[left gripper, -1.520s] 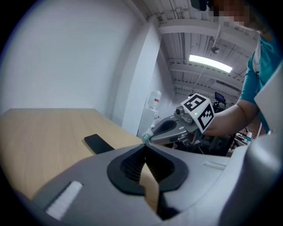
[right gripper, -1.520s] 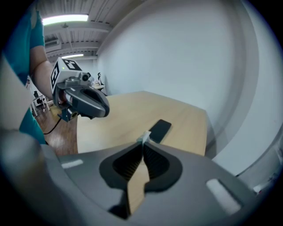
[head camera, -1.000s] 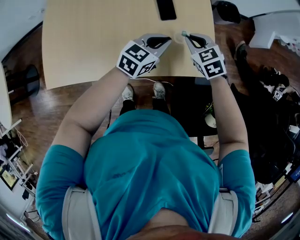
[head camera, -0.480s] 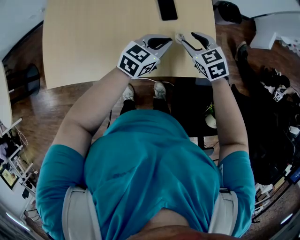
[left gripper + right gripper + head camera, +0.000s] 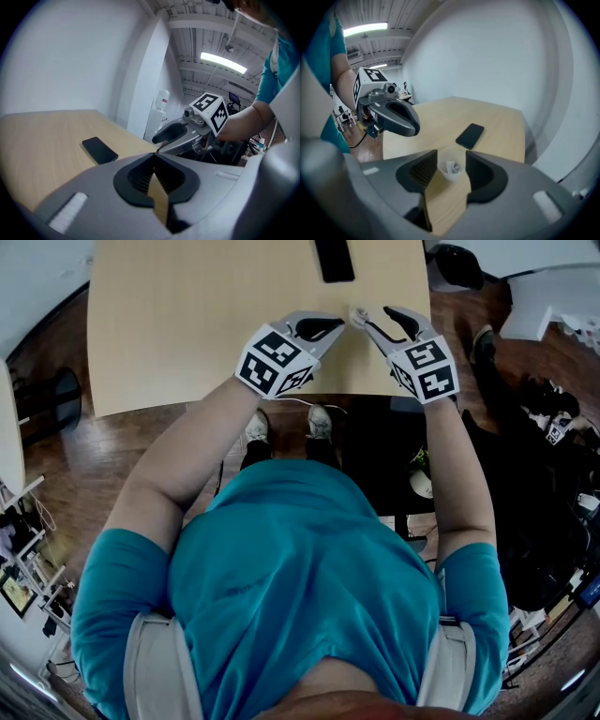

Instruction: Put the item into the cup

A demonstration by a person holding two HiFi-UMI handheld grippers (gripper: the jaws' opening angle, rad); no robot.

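Pale wood table [image 5: 187, 324] fills my head view. My left gripper [image 5: 154, 153] sits pinched closed on nothing, its tips just beside the cup [image 5: 451, 174], with a dark phone [image 5: 334, 259] lying beyond. The item [image 5: 451, 166] is already inside the cup. My right gripper [image 5: 451, 157] has just been opening, and its jaws stand wide around the cup without pressing it. I'd back straight out so no pad clips the rim. I can't make out what the item is: small, pale, blurred.
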